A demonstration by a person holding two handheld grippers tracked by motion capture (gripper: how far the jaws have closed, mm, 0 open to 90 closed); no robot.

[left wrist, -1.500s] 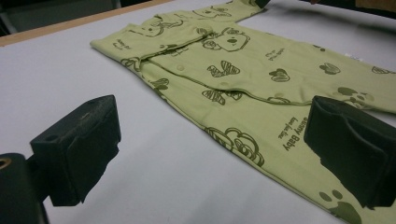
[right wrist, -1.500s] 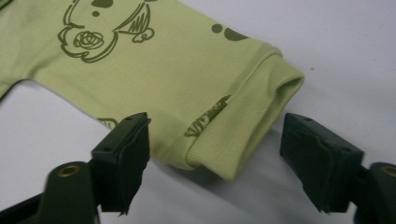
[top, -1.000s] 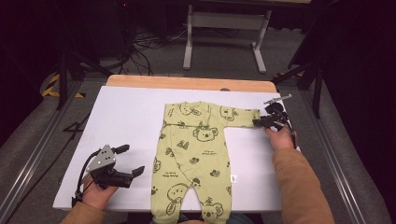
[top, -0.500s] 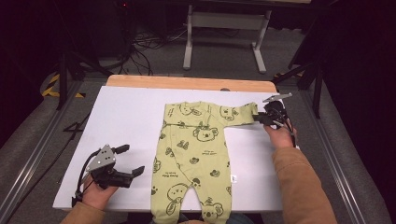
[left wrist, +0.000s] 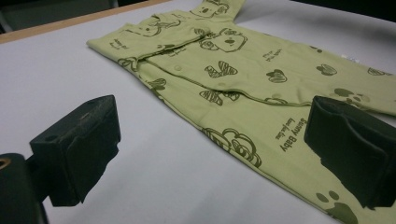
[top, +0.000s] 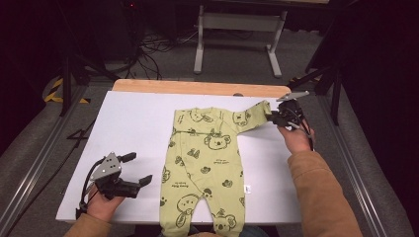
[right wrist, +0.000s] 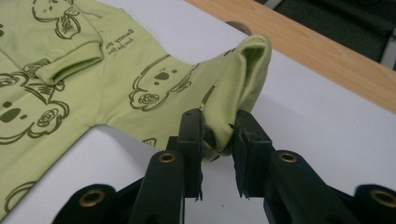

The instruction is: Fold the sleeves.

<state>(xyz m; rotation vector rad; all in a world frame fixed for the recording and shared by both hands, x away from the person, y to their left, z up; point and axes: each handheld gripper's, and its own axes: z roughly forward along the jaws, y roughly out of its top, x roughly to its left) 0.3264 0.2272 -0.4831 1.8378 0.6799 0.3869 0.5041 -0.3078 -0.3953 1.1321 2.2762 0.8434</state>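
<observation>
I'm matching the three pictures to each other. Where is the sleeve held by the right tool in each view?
High view: the sleeve is upper right, raised toward the right tool.
Left gripper view: top centre, at the edge.
Right gripper view: centre, its cuff pinched between the jaws.
Shared landmark: the table's wooden edge.

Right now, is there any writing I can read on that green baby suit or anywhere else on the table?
"Sunny Baby": printed in dark green on the baby suit, seen in the left gripper view.
Near the suit's folded sleeve in the right gripper view: the same kind of print, upside down and too blurred to read.
Small white tag at the suit's edge: too small to read.
</observation>
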